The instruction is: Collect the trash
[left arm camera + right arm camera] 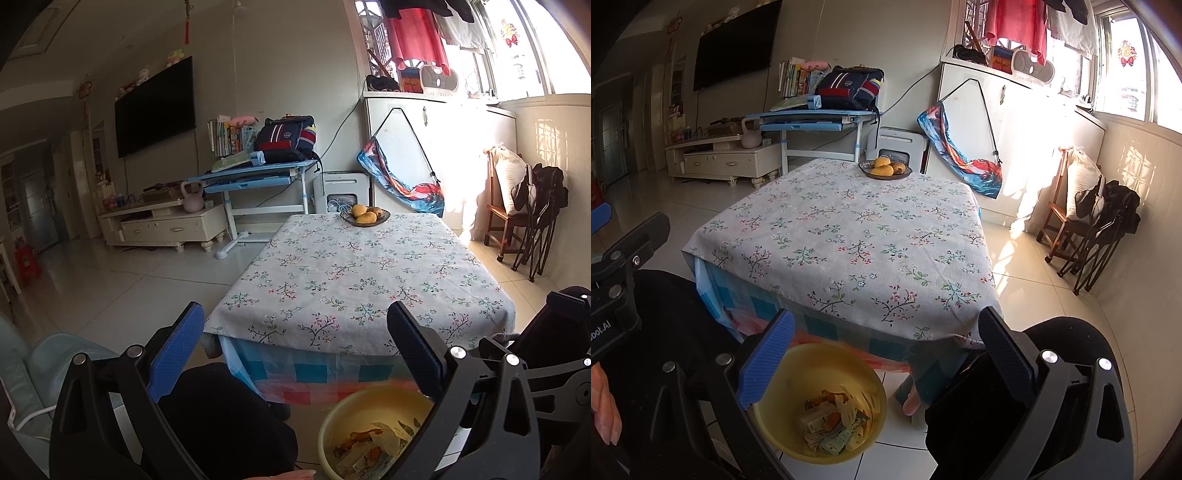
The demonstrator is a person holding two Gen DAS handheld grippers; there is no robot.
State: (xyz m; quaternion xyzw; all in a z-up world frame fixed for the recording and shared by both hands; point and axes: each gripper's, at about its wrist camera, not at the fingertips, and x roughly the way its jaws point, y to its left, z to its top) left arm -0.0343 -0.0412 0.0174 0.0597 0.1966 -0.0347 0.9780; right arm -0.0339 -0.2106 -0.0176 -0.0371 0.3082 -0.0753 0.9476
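Both tools are standing wide apart and holding nothing. The left tool [295, 354] and the right tool [886, 362] are hanging above the person's knees, in front of the bench [362, 266], probably because nothing more is lying on the flowered cloth to pick up. The trash [834, 424] is lying inside the yellow basin [768, 417], which is standing on the floor tiles just beside the near edge of the bench, between the person's legs; I think it is placed there so that wrappers can be dropped easily. Only a fruit bowl [365, 216] is sitting at the far edge of the bench, and this is not trash.

The right wrist view is showing nearly the whole basin with peels and paper packets and a bare foot [913, 400] beside it. The left wrist view is showing only a part of the basin, but it shows a pale blue seat [48, 354] at the left.
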